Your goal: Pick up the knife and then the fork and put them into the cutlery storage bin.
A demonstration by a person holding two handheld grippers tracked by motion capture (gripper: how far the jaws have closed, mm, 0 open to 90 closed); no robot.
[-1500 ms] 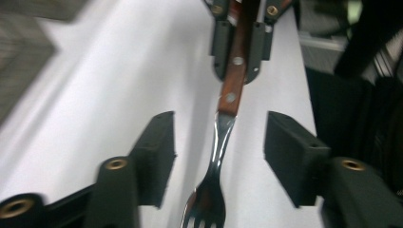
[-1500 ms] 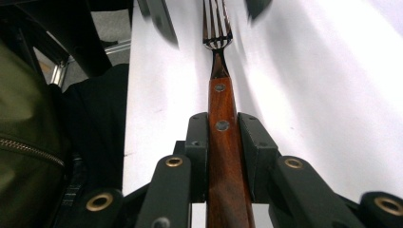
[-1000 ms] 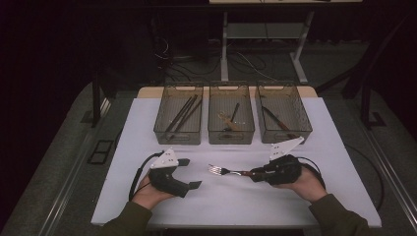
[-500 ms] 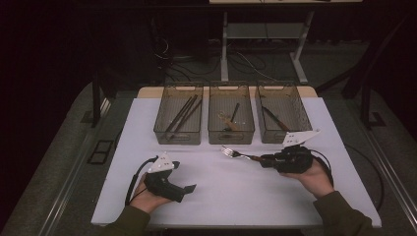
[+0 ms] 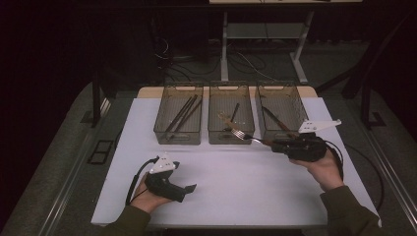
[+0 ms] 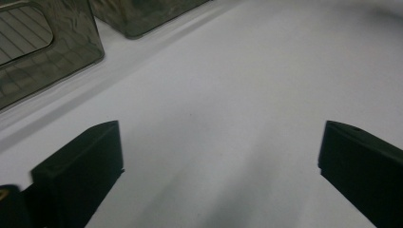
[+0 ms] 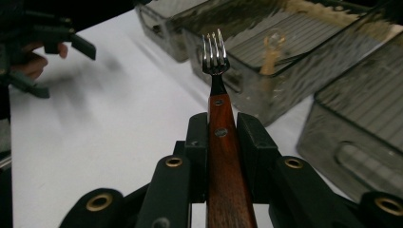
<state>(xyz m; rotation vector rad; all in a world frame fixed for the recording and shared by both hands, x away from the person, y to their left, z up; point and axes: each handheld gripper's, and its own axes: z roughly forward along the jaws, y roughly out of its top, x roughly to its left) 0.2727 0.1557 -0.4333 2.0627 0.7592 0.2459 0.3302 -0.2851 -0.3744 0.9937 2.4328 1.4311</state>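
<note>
Right claw (image 7: 222, 137) clamped on fork (image 7: 219, 123), tines at middle bin (image 5: 231, 120).
Fork handle sits between the pads, tines projecting past the bin's near rim, probably just above it. Risk: tines catch that rim and twist the fork loose. Left claw (image 6: 216, 156) jaws apart, idle on worktop (image 5: 236, 182), well clear.

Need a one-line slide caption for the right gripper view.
Right tool clamps a wooden-handled fork, tines toward the middle bin.

Right claw (image 5: 269, 142) carried fork (image 5: 246, 135) to middle bin (image 5: 231, 139).
</note>
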